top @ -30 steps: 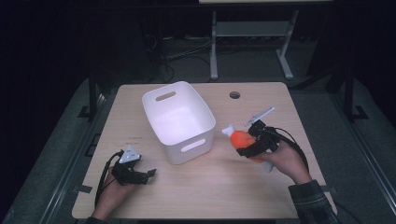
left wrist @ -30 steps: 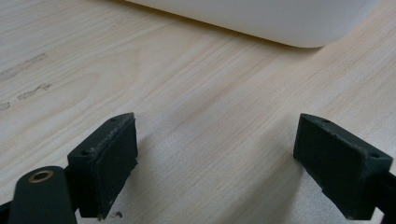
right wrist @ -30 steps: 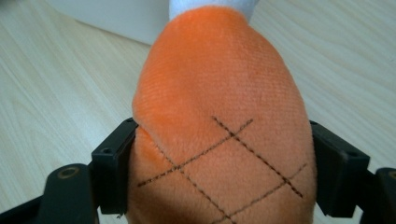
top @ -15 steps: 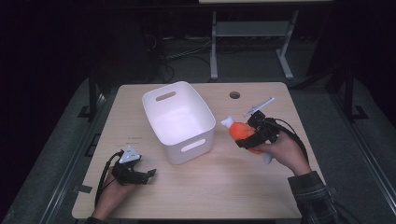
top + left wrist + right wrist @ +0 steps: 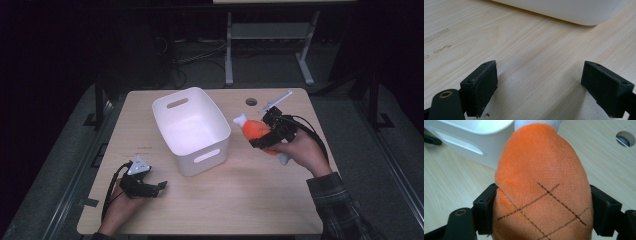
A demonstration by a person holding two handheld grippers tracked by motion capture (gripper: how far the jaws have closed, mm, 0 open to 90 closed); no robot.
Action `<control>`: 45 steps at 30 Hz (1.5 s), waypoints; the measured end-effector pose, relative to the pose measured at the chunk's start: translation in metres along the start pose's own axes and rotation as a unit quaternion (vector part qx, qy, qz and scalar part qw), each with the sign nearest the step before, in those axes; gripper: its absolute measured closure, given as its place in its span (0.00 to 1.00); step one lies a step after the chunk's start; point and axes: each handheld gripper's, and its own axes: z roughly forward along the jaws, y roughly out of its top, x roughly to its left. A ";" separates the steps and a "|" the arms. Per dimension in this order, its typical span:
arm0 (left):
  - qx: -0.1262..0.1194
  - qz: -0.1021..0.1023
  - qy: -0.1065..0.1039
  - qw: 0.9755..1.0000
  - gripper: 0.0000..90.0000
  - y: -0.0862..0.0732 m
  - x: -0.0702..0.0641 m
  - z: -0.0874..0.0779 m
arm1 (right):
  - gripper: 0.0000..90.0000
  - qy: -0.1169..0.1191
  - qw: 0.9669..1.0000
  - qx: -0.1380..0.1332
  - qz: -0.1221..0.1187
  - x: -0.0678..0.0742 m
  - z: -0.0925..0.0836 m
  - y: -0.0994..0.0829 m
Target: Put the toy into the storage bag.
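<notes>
Orange plush toy (image 5: 257,131) is gripped in the right tongs (image 5: 263,138), above the counter (image 5: 280,200).

Both pads press its soft sides, and its white tip points toward the white bin (image 5: 192,129) just on the left. On the near left, the left tongs (image 5: 156,188) rest on the wood with jaws wide and nothing between them.

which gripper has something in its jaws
The right gripper: its jaws clamp the orange plush toy beside the white bin. The left gripper stands open over bare table.
</notes>
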 end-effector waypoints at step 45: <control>0.001 0.000 -0.001 1.000 0.14 0.000 0.000 0.000 | 0.25 0.023 0.998 -0.003 -0.061 0.037 0.031 0.113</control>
